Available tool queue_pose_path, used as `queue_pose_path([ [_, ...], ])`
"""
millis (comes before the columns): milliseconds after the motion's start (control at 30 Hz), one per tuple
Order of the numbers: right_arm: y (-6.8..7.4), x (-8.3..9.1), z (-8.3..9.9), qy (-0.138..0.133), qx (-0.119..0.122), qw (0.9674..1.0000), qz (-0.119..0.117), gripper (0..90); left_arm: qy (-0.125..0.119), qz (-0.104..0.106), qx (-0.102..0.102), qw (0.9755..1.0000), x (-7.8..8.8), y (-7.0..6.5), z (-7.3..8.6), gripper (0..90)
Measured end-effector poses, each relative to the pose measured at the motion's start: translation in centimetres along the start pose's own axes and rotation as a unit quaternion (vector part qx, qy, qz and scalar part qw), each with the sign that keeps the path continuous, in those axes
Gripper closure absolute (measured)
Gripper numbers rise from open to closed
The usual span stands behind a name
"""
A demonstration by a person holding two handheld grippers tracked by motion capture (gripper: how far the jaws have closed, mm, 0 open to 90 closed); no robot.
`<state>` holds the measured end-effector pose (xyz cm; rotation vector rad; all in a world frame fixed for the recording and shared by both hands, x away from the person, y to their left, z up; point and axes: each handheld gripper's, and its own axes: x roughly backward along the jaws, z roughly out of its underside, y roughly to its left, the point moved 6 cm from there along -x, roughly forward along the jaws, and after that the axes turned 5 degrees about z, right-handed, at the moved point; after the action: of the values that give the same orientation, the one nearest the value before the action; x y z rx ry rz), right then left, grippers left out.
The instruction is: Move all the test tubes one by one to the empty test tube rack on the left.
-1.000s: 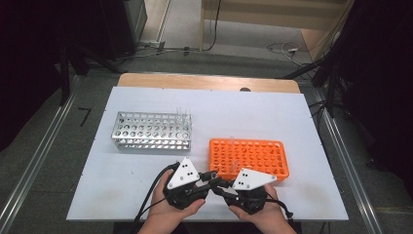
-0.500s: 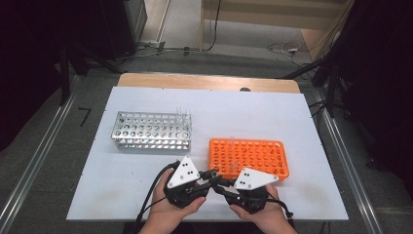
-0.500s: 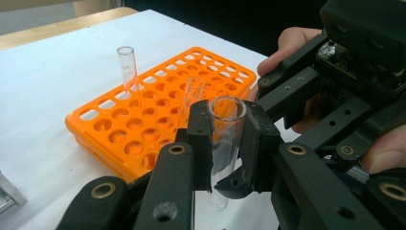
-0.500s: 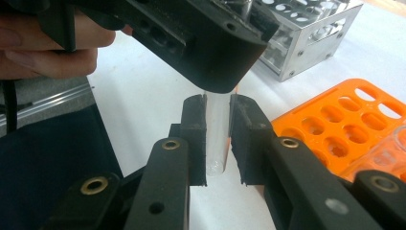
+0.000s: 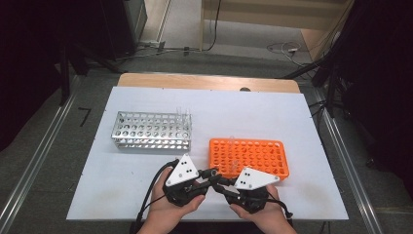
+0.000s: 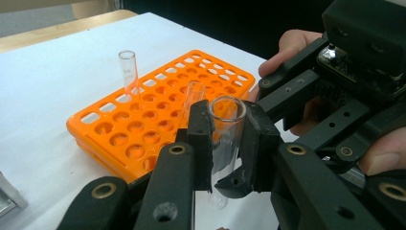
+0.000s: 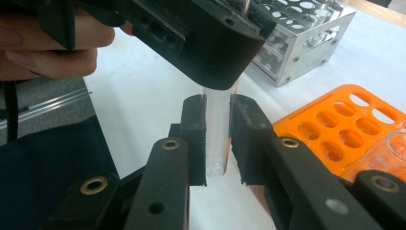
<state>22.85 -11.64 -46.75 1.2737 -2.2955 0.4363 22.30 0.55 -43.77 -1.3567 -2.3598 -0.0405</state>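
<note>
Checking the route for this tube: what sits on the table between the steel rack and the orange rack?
Nothing: in the high view, bare white table separates the steel rack from the orange rack.

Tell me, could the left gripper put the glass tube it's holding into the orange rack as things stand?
Probably not yet. The left gripper and right gripper both clamp the same glass tube. The orange rack lies close with open holes, so once the right lets go, likely yes.

In the right gripper view, the left gripper (image 7: 191,28) hid the test tube's (image 7: 216,129) upper end; the metal rack (image 7: 306,38) was cut off by the top edge.
</note>
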Motion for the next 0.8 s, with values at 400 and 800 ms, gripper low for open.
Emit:
queue_pose_path([
  [400,-0.60,0.20,0.02,-0.004,-0.001,1.0000,0.007,70.5,-0.003,-0.001,0.005,1.0000,0.09,0.33,-0.26,75.8],
  [800,-0.97,0.64,0.02,-0.006,-0.008,0.9999,0.002,56.6,-0.005,-0.008,0.007,0.9999,0.57,0.96,-0.37,75.8],
])
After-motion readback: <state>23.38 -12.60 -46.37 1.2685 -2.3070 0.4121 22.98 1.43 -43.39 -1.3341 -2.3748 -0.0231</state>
